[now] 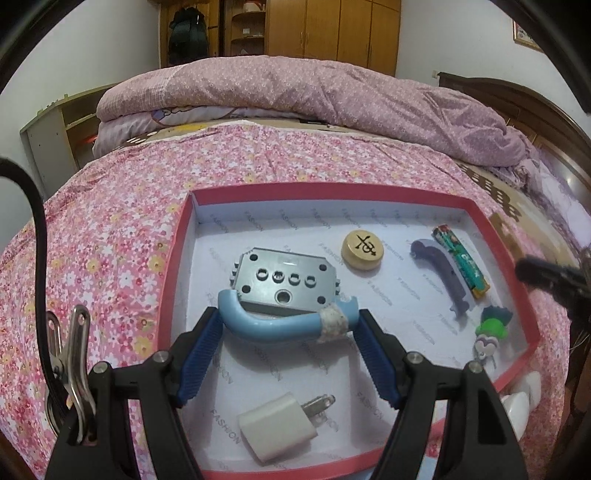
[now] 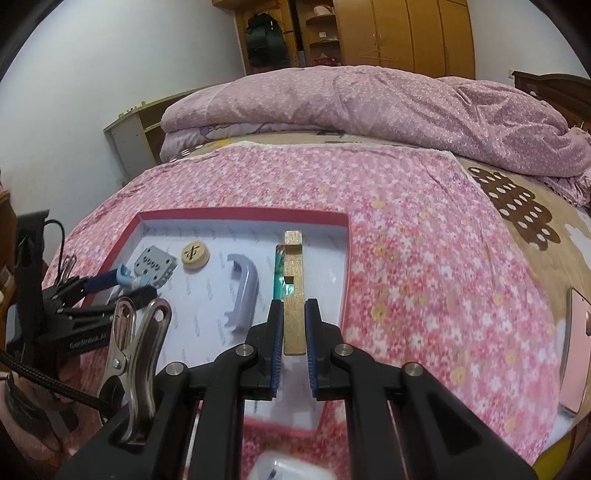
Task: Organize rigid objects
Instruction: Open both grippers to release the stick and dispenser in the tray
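A home bedroom: a bed point(image 1: 258, 177) with folded quilt point(image 1: 314, 92) and wooden wardrobe point(image 1: 332, 29) behind.

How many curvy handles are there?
2. A blue handle is held in the left hand-held gripper above the red box. A purple handle lies inside the box beside the green lighter. More could be hidden.

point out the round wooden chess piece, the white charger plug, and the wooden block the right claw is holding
round wooden chess piece point(image 1: 361, 246): left wrist view, on its marked top face.
white charger plug point(image 1: 272, 425): left wrist view, on its white body.
wooden block point(image 2: 294, 295): right wrist view, on its long face ahead of the right claw point(image 2: 294, 332).
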Available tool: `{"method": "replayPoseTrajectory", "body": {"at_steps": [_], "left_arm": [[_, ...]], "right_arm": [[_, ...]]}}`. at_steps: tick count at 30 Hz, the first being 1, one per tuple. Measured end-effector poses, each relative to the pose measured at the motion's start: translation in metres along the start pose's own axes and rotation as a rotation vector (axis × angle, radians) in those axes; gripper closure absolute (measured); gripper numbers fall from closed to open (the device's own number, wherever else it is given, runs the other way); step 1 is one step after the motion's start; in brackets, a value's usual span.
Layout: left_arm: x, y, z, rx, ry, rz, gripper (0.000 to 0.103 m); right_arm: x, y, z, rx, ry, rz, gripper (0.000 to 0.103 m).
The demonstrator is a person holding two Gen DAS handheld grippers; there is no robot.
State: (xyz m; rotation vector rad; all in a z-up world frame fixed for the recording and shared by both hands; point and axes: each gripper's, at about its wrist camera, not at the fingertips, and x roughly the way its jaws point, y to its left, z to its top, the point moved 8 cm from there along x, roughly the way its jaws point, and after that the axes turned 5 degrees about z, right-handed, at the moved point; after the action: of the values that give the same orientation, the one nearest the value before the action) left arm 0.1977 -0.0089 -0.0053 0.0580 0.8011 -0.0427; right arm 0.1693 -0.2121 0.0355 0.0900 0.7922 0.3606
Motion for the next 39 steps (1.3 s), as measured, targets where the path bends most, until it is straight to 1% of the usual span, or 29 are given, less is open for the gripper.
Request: {"method": "replayPoseTrajectory", "body": {"at_steps": [6, 12, 19, 21, 28, 30, 34, 37, 39], "left_arm": [[0.004, -0.003, 0.001, 0.016, -0.003, 0.005, 0.026], [0.007, -0.004, 0.002, 0.03, -0.001, 0.01, 0.026], [0.006, -0.005, 0.002, 0.02, 0.01, 0.0, 0.025], [0.005, -0.005, 0.002, 0.008, 0.014, -0.011, 0.025], [-0.011, -0.006, 0.005, 0.008, -0.005, -0.016, 0.025], [-0.017, -0.007, 0.005, 0.006, -0.01, -0.021, 0.025], [-0.03, -0.009, 0.0, 0.013, -0.018, -0.028, 0.025], [-0.042, -0.01, -0.006, 0.018, -0.026, -0.031, 0.025], [-0.048, -0.011, -0.01, 0.016, -0.026, -0.034, 0.025]], "right_arm": [[0.013, -0.003, 0.009, 0.003, 0.004, -0.007, 0.091], [0.027, -0.011, 0.011, 0.037, 0.021, -0.018, 0.091], [0.027, -0.016, 0.012, 0.042, 0.012, -0.032, 0.09], [0.026, -0.017, 0.012, 0.045, 0.008, -0.032, 0.087], [0.015, -0.012, 0.008, 0.035, -0.005, -0.019, 0.084], [0.009, -0.01, 0.005, 0.024, -0.013, -0.027, 0.076], [-0.004, -0.007, -0.001, 0.029, -0.031, -0.036, 0.075], [-0.015, -0.006, -0.009, 0.042, -0.037, -0.03, 0.07], [-0.021, -0.005, -0.016, 0.041, -0.035, -0.03, 0.069]]}}
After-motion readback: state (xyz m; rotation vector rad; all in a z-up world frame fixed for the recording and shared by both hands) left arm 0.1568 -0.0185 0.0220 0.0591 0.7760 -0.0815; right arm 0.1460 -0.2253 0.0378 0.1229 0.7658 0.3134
